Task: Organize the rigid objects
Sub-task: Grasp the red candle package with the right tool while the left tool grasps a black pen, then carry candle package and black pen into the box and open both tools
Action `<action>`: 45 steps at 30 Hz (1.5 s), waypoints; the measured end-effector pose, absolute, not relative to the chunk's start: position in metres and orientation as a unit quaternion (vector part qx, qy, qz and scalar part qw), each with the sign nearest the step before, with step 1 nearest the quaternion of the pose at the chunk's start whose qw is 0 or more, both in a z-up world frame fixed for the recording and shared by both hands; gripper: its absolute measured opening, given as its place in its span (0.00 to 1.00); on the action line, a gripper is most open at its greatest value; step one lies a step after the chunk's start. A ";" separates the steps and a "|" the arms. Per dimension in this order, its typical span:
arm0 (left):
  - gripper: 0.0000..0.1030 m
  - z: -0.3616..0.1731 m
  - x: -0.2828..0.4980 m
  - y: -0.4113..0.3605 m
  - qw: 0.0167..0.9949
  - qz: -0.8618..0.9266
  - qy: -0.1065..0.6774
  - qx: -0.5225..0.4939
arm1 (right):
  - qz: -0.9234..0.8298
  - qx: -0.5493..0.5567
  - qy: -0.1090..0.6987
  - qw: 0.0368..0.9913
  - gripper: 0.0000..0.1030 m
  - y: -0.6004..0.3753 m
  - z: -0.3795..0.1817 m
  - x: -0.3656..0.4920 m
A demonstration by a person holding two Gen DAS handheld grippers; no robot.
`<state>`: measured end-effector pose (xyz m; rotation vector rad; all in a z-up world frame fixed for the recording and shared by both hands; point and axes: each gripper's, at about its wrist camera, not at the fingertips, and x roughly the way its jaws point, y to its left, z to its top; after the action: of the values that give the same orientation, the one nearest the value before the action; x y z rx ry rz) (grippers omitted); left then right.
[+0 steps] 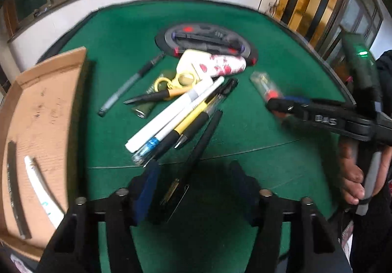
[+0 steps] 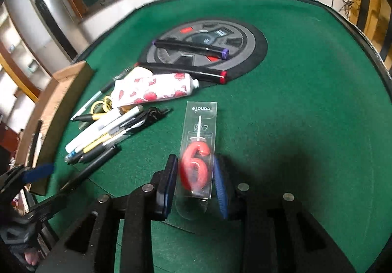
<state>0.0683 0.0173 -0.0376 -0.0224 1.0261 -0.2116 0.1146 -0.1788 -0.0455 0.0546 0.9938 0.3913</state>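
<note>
A pile of pens and markers (image 1: 176, 116) lies mid-table on the green felt, with gold scissors (image 1: 176, 81) and a strawberry-print tube (image 1: 220, 64). My left gripper (image 1: 193, 175) is open over a long black pen (image 1: 201, 145), whose lower end lies between the fingers. My right gripper (image 2: 196, 175) is closed around a clear packet holding a red "6" candle (image 2: 198, 150); the same gripper shows in the left wrist view (image 1: 276, 106). The pile also shows in the right wrist view (image 2: 107, 130).
A cardboard box (image 1: 49, 106) at the left holds a black stick and a white pen. A round grey disc (image 2: 203, 47) at the back carries two black markers. The table's edge curves along the right.
</note>
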 end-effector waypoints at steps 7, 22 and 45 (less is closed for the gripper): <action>0.20 -0.045 0.060 -0.007 0.849 -0.099 0.518 0.031 | 0.203 0.036 0.467 0.860 0.27 -0.176 -0.046 0.118; 0.08 -0.035 0.059 -0.003 0.859 -0.080 0.506 -0.022 | 0.228 0.062 0.462 0.855 0.26 -0.179 -0.041 0.117; 0.08 0.004 0.019 0.224 0.877 0.108 0.387 -0.262 | 0.428 0.022 0.410 0.805 0.26 0.045 0.048 0.074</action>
<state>0.0189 0.2242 0.0039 -0.5460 0.8083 0.2255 0.0743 0.0450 0.0476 0.0466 0.8780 0.9164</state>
